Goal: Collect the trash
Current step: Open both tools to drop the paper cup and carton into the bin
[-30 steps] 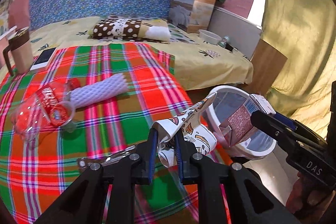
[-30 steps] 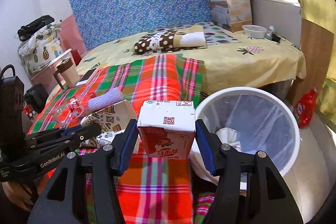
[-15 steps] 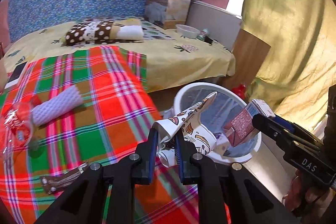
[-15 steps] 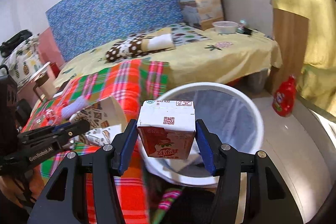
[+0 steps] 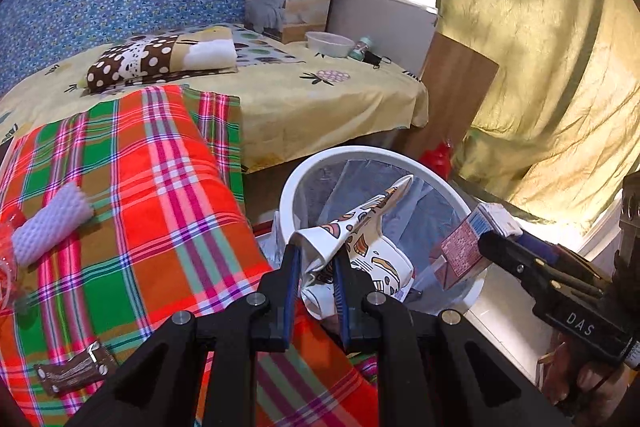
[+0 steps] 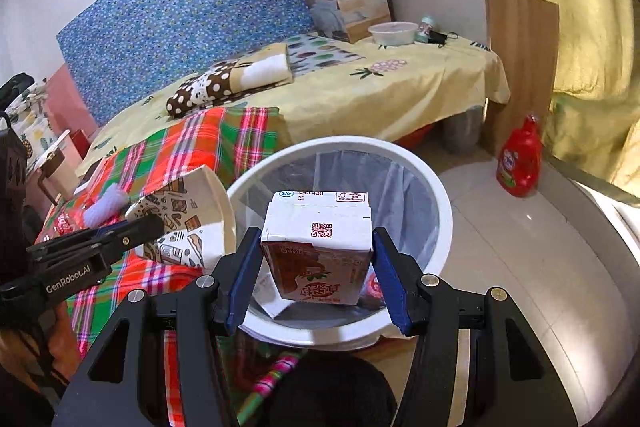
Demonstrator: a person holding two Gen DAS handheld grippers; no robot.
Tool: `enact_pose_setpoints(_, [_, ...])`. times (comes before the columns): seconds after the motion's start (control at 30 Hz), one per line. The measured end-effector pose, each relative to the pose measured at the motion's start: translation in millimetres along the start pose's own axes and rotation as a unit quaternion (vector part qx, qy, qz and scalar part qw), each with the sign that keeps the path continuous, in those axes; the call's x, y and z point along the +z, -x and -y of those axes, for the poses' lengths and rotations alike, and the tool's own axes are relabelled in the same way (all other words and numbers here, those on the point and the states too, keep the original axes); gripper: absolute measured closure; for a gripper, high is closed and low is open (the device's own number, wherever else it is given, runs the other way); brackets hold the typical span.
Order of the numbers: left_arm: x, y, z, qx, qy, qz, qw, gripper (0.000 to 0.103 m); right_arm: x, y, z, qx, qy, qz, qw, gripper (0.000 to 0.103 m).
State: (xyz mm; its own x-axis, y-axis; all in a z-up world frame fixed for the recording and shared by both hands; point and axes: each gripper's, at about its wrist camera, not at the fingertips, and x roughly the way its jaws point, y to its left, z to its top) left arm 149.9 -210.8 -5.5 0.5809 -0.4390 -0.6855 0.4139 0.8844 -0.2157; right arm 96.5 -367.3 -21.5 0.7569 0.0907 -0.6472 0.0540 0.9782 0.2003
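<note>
Left tool (image 5: 316, 283) is clamped on a crumpled patterned paper cup (image 5: 356, 247), jaws nearly together, the cup held over the near rim of the white trash bin (image 5: 320, 163). Right tool (image 6: 316, 283) grips a red-and-white drink carton (image 6: 318, 247) between wide-set blue pads, the carton upright above the bin's mouth. In the right wrist view the cup sits at 9 o'clock of the carton, just beside the bin rim. The bin, lined with a clear bag, stands on the floor against the plaid blanket (image 5: 132, 195). On the blanket at 9 o'clock: a white foam sleeve (image 5: 50, 225); at 7 o'clock: a brown wrapper (image 5: 74, 373). Red detergent bottle (image 6: 520, 163) on the floor at 2 o'clock of the bin.
</note>
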Motion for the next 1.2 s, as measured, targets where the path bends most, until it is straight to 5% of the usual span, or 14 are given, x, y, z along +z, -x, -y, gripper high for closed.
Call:
enact_pose_setpoints(0.37, [2.4, -29.4, 4.0, 0.006, -0.004, -0.025, 0.9997, 0.086, -5.8, -14.6, 7.9, -0.004, 0.003, -0.033, 0.999, 0.045])
enact_pose_setpoints(0.73, [4.6, -31.8, 7.6, 0.002, -0.004, -0.020, 0.9998, 0.075, -4.2, -8.7, 12.9, -0.009, 0.001, -0.024, 1.000, 0.045])
enact_pose_setpoints(1.2, [3.7, -22.3, 6.9, -0.002, -0.004, -0.013, 0.9999, 0.075, -1.5, -6.0, 7.1, -0.004, 0.010, -0.019, 1.000, 0.045])
